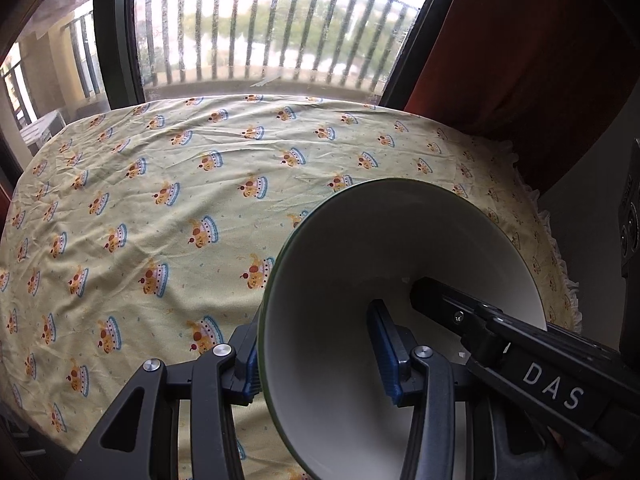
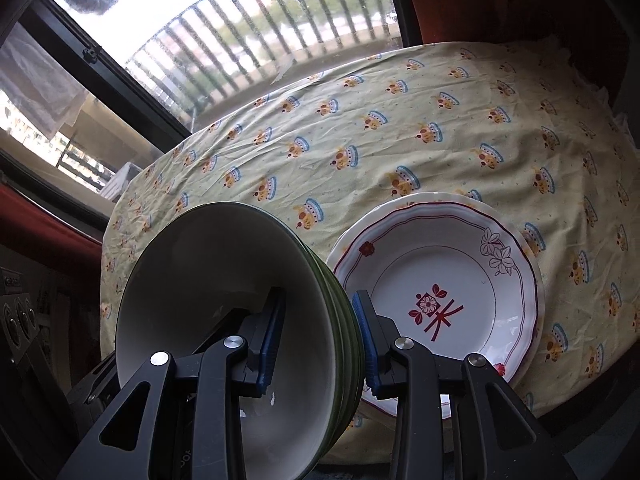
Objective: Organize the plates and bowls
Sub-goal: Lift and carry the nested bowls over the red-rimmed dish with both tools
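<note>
A stack of white bowls with green rims [image 2: 208, 280] hangs between both grippers, above the near edge of the table. In the right wrist view my right gripper [image 2: 320, 340] is shut on the stack's right wall, one blue pad inside and one outside. In the left wrist view the top bowl [image 1: 400, 240] shows, and my left gripper [image 1: 318, 360] is shut on its left wall. The right gripper's black finger [image 1: 448, 308] reaches into the bowl from the right. A white plate with red flower print [image 2: 440, 280] lies on the table just right of the stack.
A yellow tablecloth with a small cartoon print [image 1: 160, 200] covers the table. Behind it are a window with a balcony railing [image 1: 260, 40] and a red curtain [image 1: 520, 60]. A frilled cloth edge [image 1: 560, 264] marks the table's right side.
</note>
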A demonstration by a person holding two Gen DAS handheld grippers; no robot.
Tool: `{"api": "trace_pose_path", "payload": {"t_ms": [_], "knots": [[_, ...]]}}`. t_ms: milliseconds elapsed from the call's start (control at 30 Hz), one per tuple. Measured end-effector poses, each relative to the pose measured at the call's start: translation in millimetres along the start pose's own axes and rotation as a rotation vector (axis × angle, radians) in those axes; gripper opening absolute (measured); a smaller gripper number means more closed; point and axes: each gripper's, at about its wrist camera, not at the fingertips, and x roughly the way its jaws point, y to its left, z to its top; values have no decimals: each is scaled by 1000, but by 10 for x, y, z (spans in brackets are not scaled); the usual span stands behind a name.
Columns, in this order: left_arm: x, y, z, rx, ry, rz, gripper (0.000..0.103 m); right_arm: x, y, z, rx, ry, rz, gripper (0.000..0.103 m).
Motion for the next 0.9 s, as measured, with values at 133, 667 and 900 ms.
{"api": "trace_pose_path", "payload": {"t_ms": [133,667,900], "knots": [[32,-143,-36,-23,-10,1,46,-47,-137,26,-19,2,0,38],[382,-606,-119,-99,18,-24,46,-53,-713,176,-72,34,-35,38],[596,-667,-192,-153,73,-51,46,64,-890,193,-90,77,-78,38]]}}
